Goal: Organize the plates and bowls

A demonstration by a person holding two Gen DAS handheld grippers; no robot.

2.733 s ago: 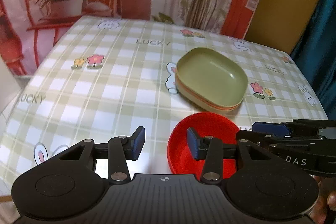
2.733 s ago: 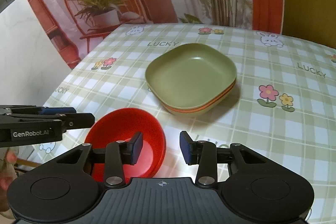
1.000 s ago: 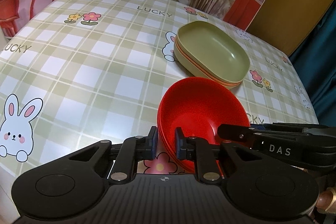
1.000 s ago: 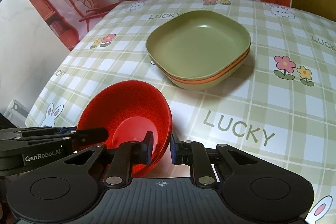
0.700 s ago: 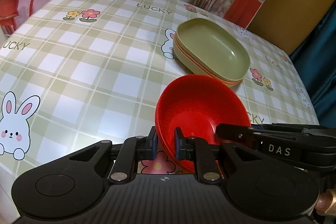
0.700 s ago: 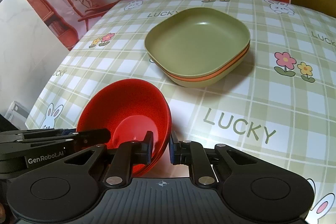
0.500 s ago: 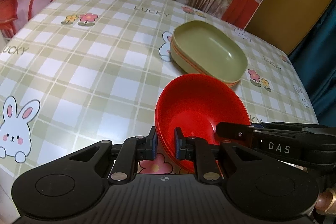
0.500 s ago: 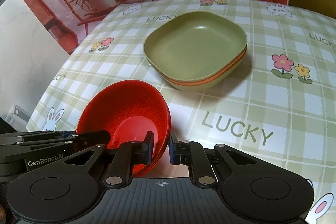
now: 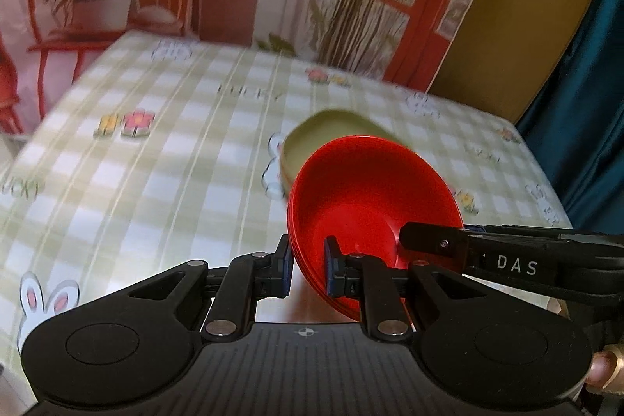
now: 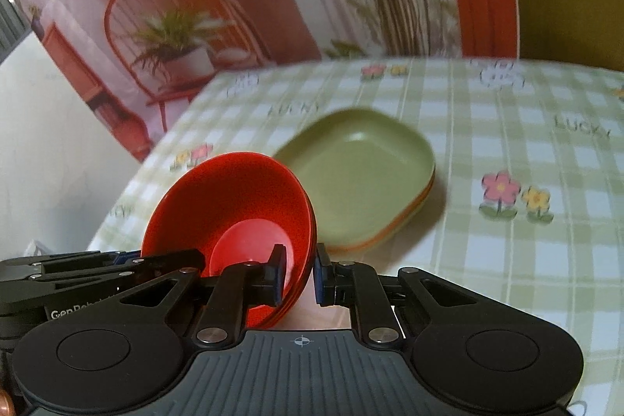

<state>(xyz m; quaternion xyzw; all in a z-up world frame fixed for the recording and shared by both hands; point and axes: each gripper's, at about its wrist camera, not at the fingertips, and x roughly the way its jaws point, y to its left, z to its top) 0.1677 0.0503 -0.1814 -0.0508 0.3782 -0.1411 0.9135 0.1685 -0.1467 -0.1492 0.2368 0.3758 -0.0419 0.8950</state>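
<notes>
Red bowl carried by both grippers, tilted in the air near the green plates.

The left gripper (image 9: pixel 306 271) and right gripper (image 10: pixel 298 275) each pinch opposite rims of the red bowl (image 9: pixel 370 205) between their fingers. It looks light, stiff and slick, so the rim is the sensible hold. The green plates (image 10: pixel 362 174) on the tabletop (image 9: pixel 156 162) are blurred, partly hidden behind it.

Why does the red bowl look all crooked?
The red bowl is tipped steeply, its open side facing the cameras, because both the left gripper and the right gripper pinch its rim above the tablecloth. Nothing looks spilled or broken.
</notes>
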